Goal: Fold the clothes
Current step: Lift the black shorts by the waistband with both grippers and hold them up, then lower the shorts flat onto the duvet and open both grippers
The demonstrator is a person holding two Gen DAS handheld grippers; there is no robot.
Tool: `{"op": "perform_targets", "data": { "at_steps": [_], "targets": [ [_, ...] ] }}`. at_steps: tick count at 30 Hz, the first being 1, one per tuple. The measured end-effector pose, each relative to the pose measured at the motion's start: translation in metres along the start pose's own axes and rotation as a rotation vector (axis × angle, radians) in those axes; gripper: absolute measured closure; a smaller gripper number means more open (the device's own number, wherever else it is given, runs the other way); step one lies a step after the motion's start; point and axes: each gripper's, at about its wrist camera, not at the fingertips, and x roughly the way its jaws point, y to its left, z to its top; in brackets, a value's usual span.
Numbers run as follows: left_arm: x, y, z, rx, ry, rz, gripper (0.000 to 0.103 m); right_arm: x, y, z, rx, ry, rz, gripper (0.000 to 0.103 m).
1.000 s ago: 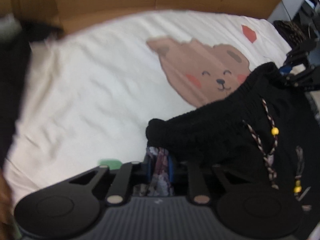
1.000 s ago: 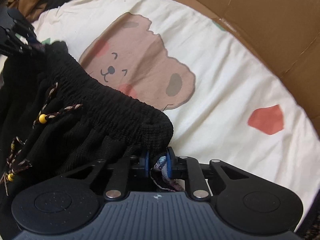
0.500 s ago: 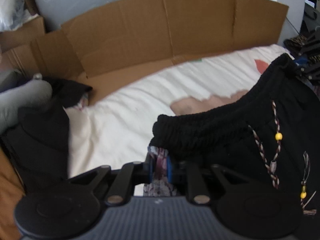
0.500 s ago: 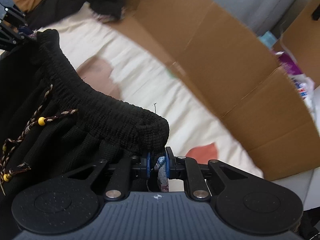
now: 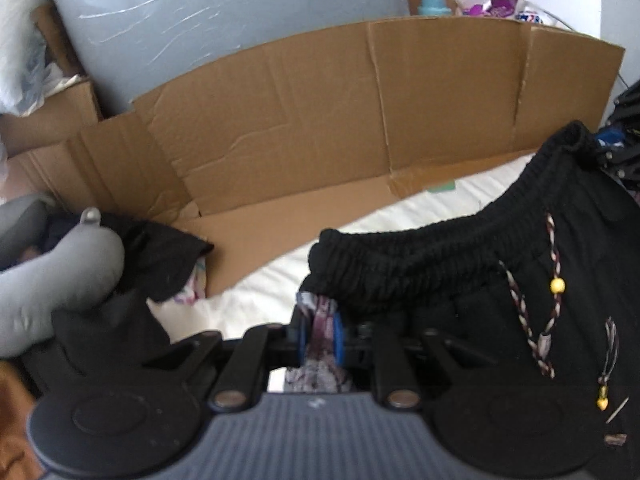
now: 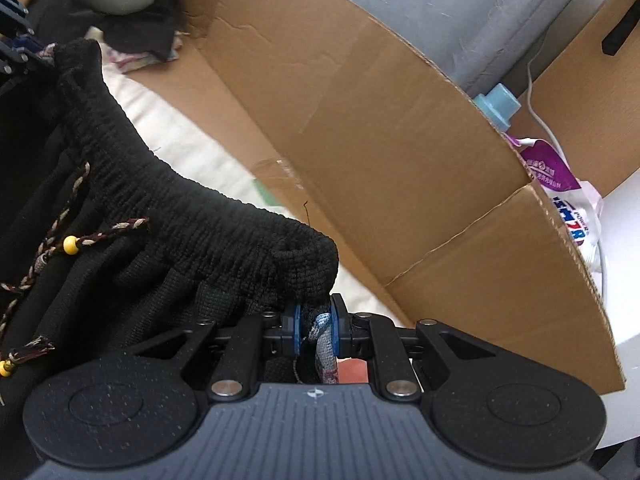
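Black garment (image 5: pixel 460 264): knit, with ribbed elastic waistband and braided drawstring (image 5: pixel 554 256) carrying yellow beads; held up by its two waistband corners and stretched between both grippers above the cream sheet (image 5: pixel 420 208), its body hanging below; a patterned purple-and-white inner layer shows at each pinch.
Left gripper (image 5: pixel 318 330): blue-padded jaws clamped together on the waistband's left corner, patterned cloth squeezed between them; seen from the right wrist as dark linkage at the far upper left, at the band's other end.
Right gripper (image 6: pixel 314 328): jaws likewise closed tight on the waistband's right corner, a strip of patterned fabric caught in the pinch; seen from the left wrist at the far right edge.
Cardboard wall (image 5: pixel 360 112): brown, creased, standing behind the sheet; grey panel (image 5: pixel 200 20) behind it.
Grey stuffed item (image 5: pixel 52 272): lying on a heap of dark clothing (image 5: pixel 160 256) at the left.
Blue-capped bottle (image 6: pixel 498 106) and purple-printed pouch (image 6: pixel 552 168): behind the cardboard, just beside each other.
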Motion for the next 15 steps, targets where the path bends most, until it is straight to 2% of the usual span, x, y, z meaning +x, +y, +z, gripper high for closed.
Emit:
{"op": "perform_targets", "data": {
  "at_steps": [8, 15],
  "targets": [
    [0.02, 0.0, 0.025, -0.004, -0.004, 0.01, 0.089, 0.023, -0.018, 0.017, -0.014, 0.024, -0.068, 0.091],
    [0.042, 0.005, 0.033, -0.037, 0.016, 0.044, 0.089, 0.043, -0.019, 0.036, -0.027, 0.042, -0.106, 0.091]
  ]
}}
